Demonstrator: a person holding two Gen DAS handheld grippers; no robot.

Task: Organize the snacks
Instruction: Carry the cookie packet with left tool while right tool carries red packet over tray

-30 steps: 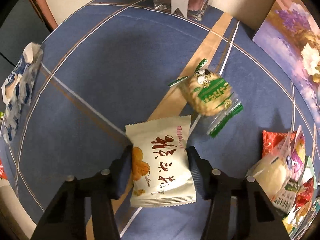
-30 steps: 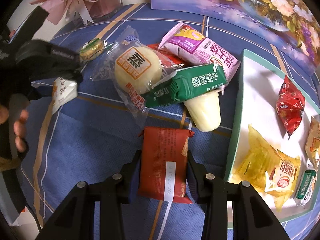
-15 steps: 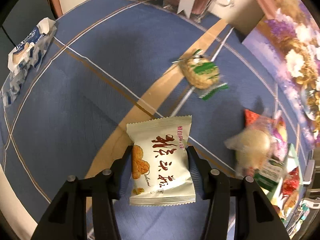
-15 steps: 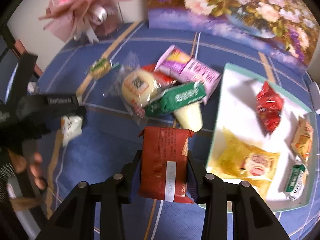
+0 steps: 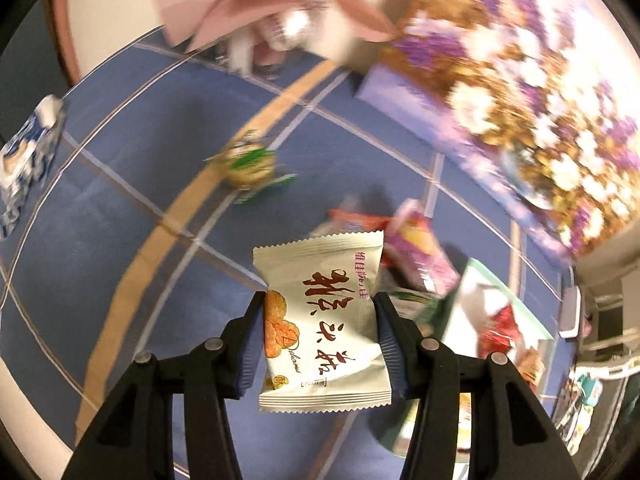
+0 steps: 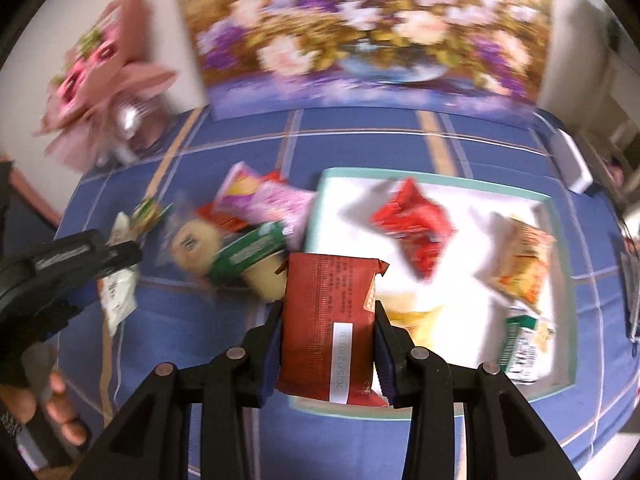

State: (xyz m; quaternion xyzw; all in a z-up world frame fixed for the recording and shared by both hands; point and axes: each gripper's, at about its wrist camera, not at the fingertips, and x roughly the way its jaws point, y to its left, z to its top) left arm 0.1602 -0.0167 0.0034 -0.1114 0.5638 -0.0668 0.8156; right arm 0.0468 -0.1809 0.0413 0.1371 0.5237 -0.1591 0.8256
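My left gripper (image 5: 320,312) is shut on a cream snack packet (image 5: 324,320) with red characters and holds it in the air above the blue cloth. My right gripper (image 6: 328,316) is shut on a dark red snack packet (image 6: 330,328) and holds it above the near left edge of the white tray (image 6: 440,184). The tray holds a red packet (image 6: 416,228), an orange packet (image 6: 524,260), a yellow packet and a green-and-white one. The left gripper with its cream packet also shows in the right wrist view (image 6: 116,280), left of the loose pile.
A loose pile lies left of the tray: a pink packet (image 6: 264,196), a green packet (image 6: 248,252), a round bun (image 6: 192,244). A green-wrapped cracker (image 5: 248,164) lies apart. A flower painting (image 6: 360,32) and pink bouquet (image 6: 100,92) stand at the back.
Both grippers have risen and swung right toward the tray, each still holding its packet. The tray has come into the left wrist view. The right gripper now hangs over the tray's edge.
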